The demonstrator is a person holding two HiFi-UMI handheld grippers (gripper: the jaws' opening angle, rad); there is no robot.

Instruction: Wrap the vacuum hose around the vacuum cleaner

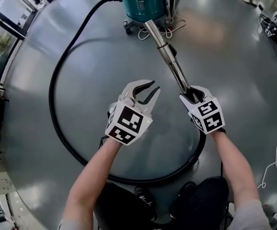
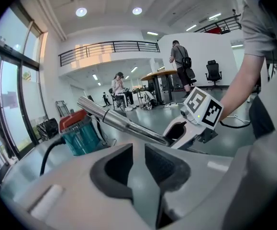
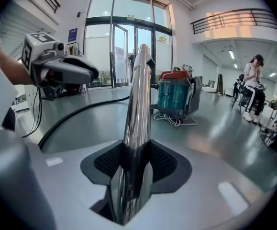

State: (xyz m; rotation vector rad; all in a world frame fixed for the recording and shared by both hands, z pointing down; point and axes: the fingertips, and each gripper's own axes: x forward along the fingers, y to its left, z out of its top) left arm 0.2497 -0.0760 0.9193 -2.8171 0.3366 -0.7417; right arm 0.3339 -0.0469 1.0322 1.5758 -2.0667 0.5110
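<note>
- Right in front of us, the black vacuum hose (image 1: 57,114) lies on the grey floor (image 1: 95,71) in one wide loop. It sweeps from close by us out to the left and on to the far machine, and none of it is wrapped yet. With so much slack lying loose, we judge it could kink or snag underfoot once we start drawing it in.
- A little farther, the left gripper (image 1: 152,87) hovers with its jaws apart and nothing between them, just left of the right one. Nothing guides the hose, then, and it may drag wherever the wand takes it.
- Beside it, the right gripper (image 1: 192,96) is clamped on the near end of the metal wand (image 1: 169,56), its pads pressing both sides of the tube. Polished metal held only at one end makes a long lever. We think it could twist or slide in the pads, and the far end could swing into the machine.
- Farthest, the vacuum cleaner (image 1: 143,1), teal with a red top, stands at the far side of the floor, and the wand points toward it. A hard pull on the hose might tip or shift it.
- At its base a white cord (image 1: 169,31) lies in loose coils, which a hose wound low could trap.
</note>
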